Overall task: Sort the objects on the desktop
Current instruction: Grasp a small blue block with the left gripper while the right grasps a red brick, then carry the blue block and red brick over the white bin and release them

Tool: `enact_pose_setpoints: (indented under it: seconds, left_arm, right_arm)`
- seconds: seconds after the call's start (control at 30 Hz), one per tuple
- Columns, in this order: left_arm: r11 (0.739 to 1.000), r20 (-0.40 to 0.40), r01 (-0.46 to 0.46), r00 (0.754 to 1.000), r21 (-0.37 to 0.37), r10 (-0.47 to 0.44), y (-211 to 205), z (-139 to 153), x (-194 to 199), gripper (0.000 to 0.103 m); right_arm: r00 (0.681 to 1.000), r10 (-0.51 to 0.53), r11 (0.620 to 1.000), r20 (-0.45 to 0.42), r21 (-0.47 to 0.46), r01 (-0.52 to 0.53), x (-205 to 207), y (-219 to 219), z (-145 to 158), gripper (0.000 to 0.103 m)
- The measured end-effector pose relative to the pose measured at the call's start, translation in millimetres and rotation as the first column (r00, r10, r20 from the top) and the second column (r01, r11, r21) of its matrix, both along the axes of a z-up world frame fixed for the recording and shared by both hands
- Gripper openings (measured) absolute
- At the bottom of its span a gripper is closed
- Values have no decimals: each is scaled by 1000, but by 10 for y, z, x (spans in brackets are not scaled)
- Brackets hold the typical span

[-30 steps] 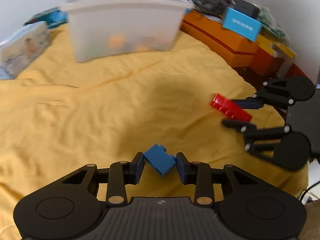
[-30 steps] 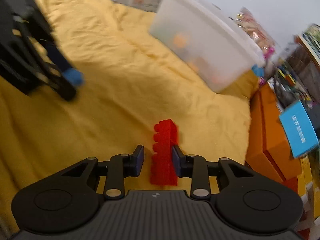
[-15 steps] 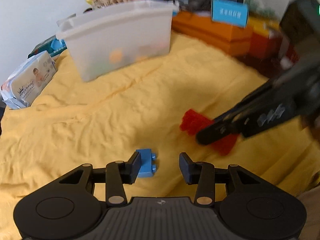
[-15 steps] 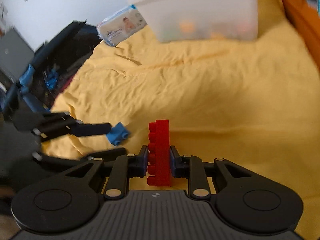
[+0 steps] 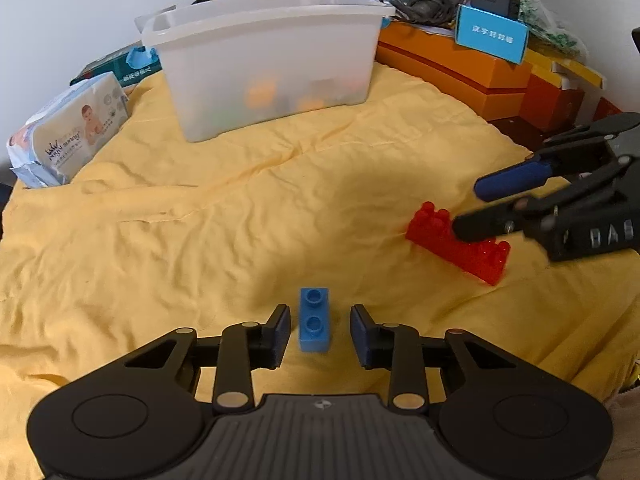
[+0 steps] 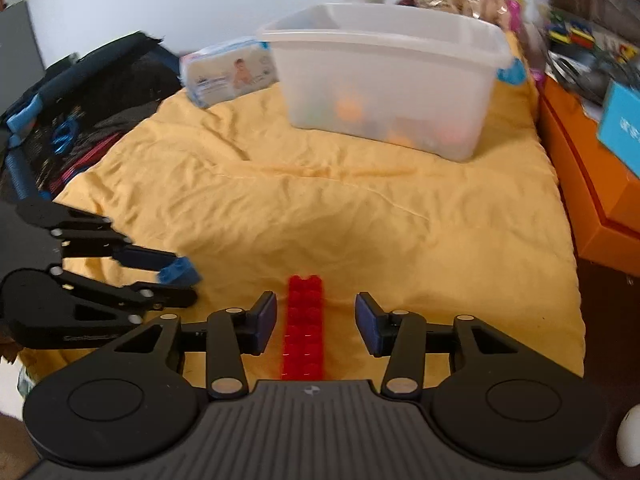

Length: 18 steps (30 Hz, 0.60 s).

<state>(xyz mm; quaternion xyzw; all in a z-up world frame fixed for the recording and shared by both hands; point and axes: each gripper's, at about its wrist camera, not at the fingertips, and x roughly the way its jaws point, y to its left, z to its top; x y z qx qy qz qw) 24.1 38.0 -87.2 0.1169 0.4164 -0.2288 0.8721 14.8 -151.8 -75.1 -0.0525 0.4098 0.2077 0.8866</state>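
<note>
A small blue two-stud brick is seen lying on the rumpled yellow cloth, between the pads of the left gripper. A gap shows on each side of it, so it is not gripped, though the jaws are closing. A long red brick lies flat on the same cloth between the pads of the right gripper; clear space is left on both sides, nothing is held, and these jaws are opening. In the left wrist view the red brick is found off to the right, with the other gripper's fingers over it. A translucent plastic bin with coloured pieces inside stands at the far side of the cloth, well apart from both bricks. A pack of baby wipes lies to its left, and orange boxes are stacked to its right.
</note>
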Motion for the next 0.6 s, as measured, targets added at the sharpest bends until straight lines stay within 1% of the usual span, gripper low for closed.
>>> enact_pose_setpoints:
  seconds: [0.03, 0.07, 0.13, 0.17, 0.2, 0.23, 0.27, 0.37, 0.43, 0.5, 0.6]
  left_arm:
    - [1000, -13, 0, 1000, 1, 0, -2, -23, 10, 35]
    - [1000, -13, 1, 1000, -4, -1, 8, -30, 20, 33]
    - [1000, -24, 3, 1000, -18, -3, 26, -17, 44, 22]
    - [1000, -34, 4, 999, -26, -5, 43, -12, 63, 19]
    - [999, -46, 5, 999, -37, -7, 63, -7, 80, 18]
    - [999, -51, 6, 999, -44, -8, 79, -9, 89, 18]
    - [999, -56, 6, 998, -47, -9, 90, -11, 95, 18]
    - [999, -81, 23, 996, -49, -27, 89, 24, 133, 17]
    - [996, -82, 38, 996, -77, -45, 108, 126, 180, 17]
    - [994, -52, 62, 996, -89, -67, 106, 287, 250, 17]
    - [991, 26, 85, 996, -105, -82, 88, 588, 447, 17]
  right_arm:
    - [1000, 21, 1000, -10, -13, -22, -3, 46, -28, 49]
    - [999, 42, 998, -21, -35, -42, 6, 101, -85, 46]
    - [999, 35, 991, -33, -127, -39, 23, 179, -216, 44]
    - [998, 38, 986, -45, -159, -44, 32, 193, -273, 42]
    - [998, 43, 987, -44, -153, -50, 21, 176, -285, 37]
    - [997, 55, 988, -53, -141, -62, 15, 165, -279, 27]
    - [996, 70, 988, -61, -135, -78, 19, 167, -274, 27]
    - [994, 98, 977, -58, -185, -107, 5, 248, -259, 27]
    - [992, 111, 974, -53, -193, -119, 12, 282, -195, 27]
    - [993, 118, 975, -18, -187, -119, 41, 283, -55, 27]
    - [991, 113, 977, 67, -189, -99, 169, 275, 211, 27]
